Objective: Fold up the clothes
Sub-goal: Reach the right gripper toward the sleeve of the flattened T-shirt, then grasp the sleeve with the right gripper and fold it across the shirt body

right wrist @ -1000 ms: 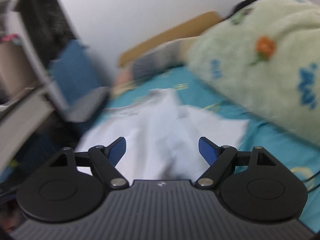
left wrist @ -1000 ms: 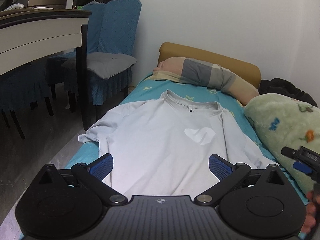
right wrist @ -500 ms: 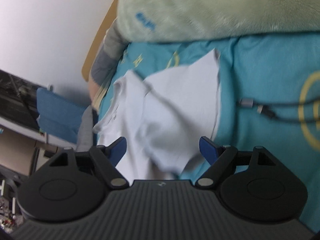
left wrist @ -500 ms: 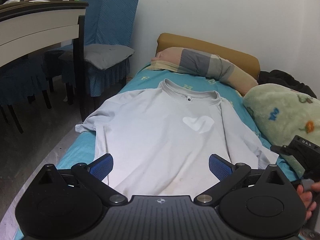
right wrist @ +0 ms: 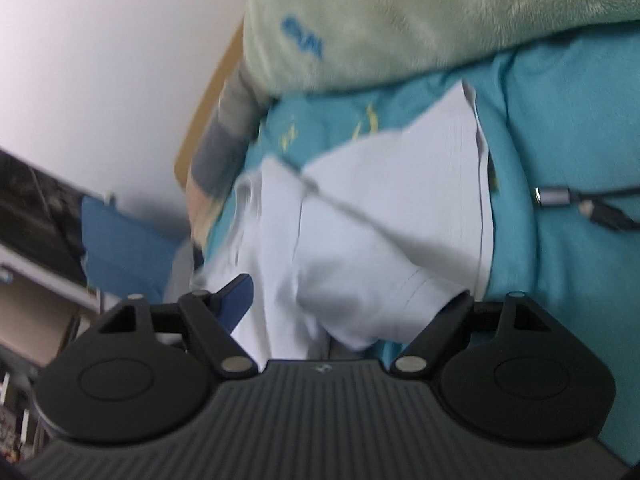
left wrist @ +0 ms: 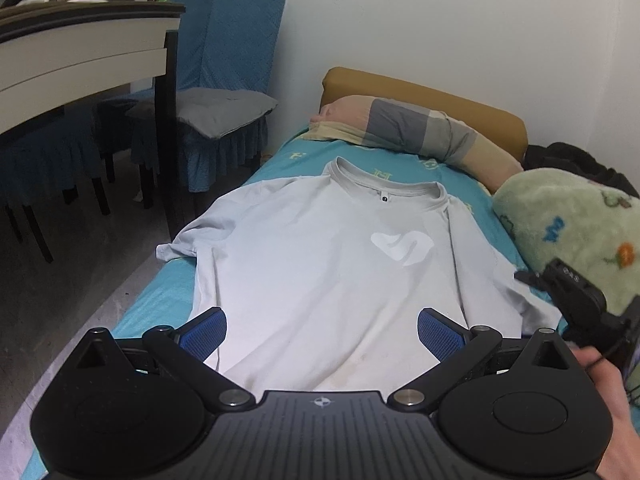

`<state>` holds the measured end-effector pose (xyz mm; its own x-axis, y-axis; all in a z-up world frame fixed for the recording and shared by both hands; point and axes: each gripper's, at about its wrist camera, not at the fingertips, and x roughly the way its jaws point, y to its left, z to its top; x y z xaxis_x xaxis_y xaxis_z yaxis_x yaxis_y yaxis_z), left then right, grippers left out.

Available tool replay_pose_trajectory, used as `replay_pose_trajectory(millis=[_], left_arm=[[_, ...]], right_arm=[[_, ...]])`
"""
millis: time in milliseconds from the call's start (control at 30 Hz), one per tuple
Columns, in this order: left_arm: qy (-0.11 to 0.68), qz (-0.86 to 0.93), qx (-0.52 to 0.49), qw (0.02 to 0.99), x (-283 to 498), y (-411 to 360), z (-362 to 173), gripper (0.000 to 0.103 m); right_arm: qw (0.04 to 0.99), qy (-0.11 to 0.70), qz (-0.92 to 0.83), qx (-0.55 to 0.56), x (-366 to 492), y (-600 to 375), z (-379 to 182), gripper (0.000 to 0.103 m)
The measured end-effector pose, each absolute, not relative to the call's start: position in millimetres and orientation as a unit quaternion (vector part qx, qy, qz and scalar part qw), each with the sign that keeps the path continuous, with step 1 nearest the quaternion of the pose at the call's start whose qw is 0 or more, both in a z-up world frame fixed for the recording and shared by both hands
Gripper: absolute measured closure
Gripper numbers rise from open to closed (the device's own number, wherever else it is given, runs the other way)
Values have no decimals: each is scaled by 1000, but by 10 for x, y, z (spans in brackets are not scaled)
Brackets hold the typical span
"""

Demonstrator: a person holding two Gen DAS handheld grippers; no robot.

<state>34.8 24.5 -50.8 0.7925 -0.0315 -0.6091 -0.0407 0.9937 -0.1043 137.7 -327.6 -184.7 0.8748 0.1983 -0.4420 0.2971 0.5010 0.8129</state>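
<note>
Left view, compared with half a second earlier: framing nearly unchanged, shirt [left wrist: 320,276] lying as before; right tongs [left wrist: 568,292] shifted slightly higher and closer against the right sleeve edge. Right view, compared with the same earlier frame: sleeve [right wrist: 400,240] now nearer and larger, reaching in between the fingers, with the right blue pad covered by cloth; picture blurred.

Shirt: pale grey, spread flat and face up on the teal bed [left wrist: 160,308], collar toward the pillow [left wrist: 408,128], white logo on the chest, left sleeve hanging over the bed's edge, right sleeve beside the green blanket [left wrist: 580,216].

Left tongs [left wrist: 322,334]: held level over the shirt's hem, pointing along the bed toward the pillow, fingers wide apart, nothing between them, blue pads [left wrist: 204,334] bare.

Right tongs [right wrist: 352,308]: tilted steeply down over the right sleeve, fingers spread apart, sleeve cloth bunched between them and over the right finger; left pad [right wrist: 238,300] exposed; contact with the cloth probable but not certain through the blur. Right hand [left wrist: 608,412] visible at the lower right of the left view, gripping the handle.

Cable [right wrist: 580,204] on the bed just right of the sleeve. Chair [left wrist: 224,92] and a surface [left wrist: 80,44] left of the bed.
</note>
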Motion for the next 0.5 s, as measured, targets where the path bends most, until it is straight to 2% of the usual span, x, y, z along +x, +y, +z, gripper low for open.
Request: replay_pose_trajectory(millis=[133, 400, 500], left_arm=[[317, -9, -34, 948, 296, 128, -532, 0], [310, -15, -5, 951, 392, -23, -644, 0], [304, -17, -3, 953, 482, -68, -666, 0]], right_arm=[[860, 205, -58, 463, 1536, -3271, -1897, 23], [873, 180, -111, 440, 2036, -3531, -1963, 23], [896, 212, -121, 371, 2351, -3454, -1835, 20]])
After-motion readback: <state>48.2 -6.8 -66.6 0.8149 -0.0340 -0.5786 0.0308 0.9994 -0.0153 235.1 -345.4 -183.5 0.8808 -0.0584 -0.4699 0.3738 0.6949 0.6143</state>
